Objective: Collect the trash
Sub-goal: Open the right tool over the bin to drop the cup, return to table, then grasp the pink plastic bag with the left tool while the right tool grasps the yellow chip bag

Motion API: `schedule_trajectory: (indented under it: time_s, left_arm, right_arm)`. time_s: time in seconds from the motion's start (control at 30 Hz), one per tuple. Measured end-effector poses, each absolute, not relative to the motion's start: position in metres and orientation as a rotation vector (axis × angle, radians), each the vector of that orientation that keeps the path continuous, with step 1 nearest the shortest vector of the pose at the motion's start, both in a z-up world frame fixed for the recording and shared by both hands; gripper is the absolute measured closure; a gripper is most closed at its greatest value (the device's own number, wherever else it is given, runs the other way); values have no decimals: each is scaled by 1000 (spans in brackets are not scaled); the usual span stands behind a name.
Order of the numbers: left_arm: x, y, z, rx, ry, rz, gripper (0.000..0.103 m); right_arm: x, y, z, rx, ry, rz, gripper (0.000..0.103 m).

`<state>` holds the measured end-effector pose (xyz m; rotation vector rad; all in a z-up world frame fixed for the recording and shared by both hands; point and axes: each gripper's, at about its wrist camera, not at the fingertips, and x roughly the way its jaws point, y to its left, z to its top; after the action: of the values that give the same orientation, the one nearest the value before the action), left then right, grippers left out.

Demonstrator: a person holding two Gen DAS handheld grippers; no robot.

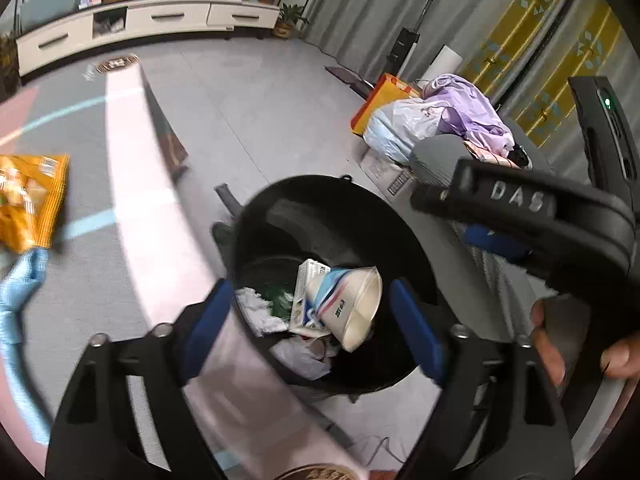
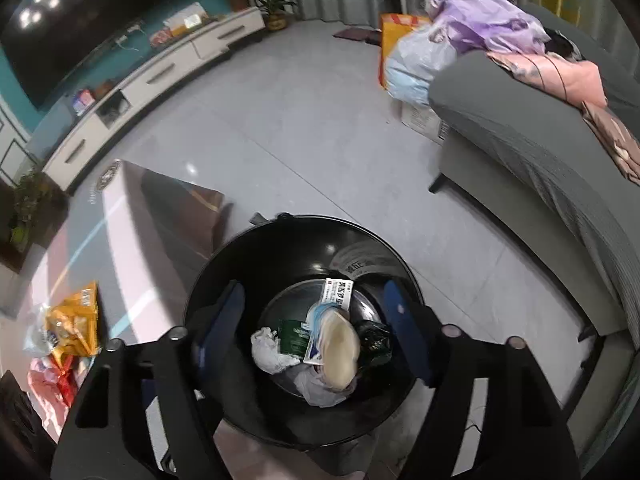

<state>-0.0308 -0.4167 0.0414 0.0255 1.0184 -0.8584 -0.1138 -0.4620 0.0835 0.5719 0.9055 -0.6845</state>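
Both my tongs hang over the black trash bin (image 2: 304, 256), which sits on the floor next to the pink table (image 1: 132, 184). My left tongs (image 1: 310, 320) are wide apart with nothing between the blue pads (image 1: 210, 316). My right tongs (image 2: 314, 332) are wide apart too, and empty.

Down in the bin I can see a squashed paper cup (image 2: 340, 354), a small white box with writing (image 2: 338, 292), a green packet (image 2: 294, 336) and some crumpled white tissue (image 2: 266, 350). So that trash is in already.

More trash waits on the table. There is an orange snack bag (image 2: 74, 326) near the edge, with a clear wrapper (image 2: 38, 334) beside it and red and pink wrappers (image 2: 50, 380) close by. A blue cloth (image 1: 22, 280) lies next to the bag (I can't tell if that one is trash).

What could go wrong? I think the snack bag is thin and slippery. If I pinch only a corner, it may slide out and land on the floor, not in the bin. The wrappers lie in a heap, so I could grab two at once and drop one on the way. The bin is close to the table side, and a low swing could knock it. My two tongs are also close together here, so they might bump each other.
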Motion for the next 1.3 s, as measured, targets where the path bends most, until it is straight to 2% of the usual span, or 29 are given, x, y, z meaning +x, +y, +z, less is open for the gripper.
schedule_trajectory:
  time_s: [0.17,0.5,0.77,0.8,0.9,1.03,1.3]
  left_arm:
    - [-16,-357,59,-74,973,-767,6]
    - [23,-185,88,-328,871,-401,3]
    - [54,-72,89,-402,848,-197,3]
    - [58,-63,82,-417,869,-215,3]
    - [67,-51,57,-418,949,-247,3]
    - [69,-51,42,-496,980,-315,3]
    - [70,-66,26,-387,994,-337,3]
  right_arm:
    - [-107,-445,101,531,839,-635,16]
    - [-66,-357,132,423,761,-291,16]
    - [14,-287,89,347,872,-131,16]
    - [21,-281,83,333,885,-126,16]
    - [36,-265,69,299,912,-89,5]
    - [63,-249,63,290,927,-61,4]
    - [116,-221,34,150,986,-70,3]
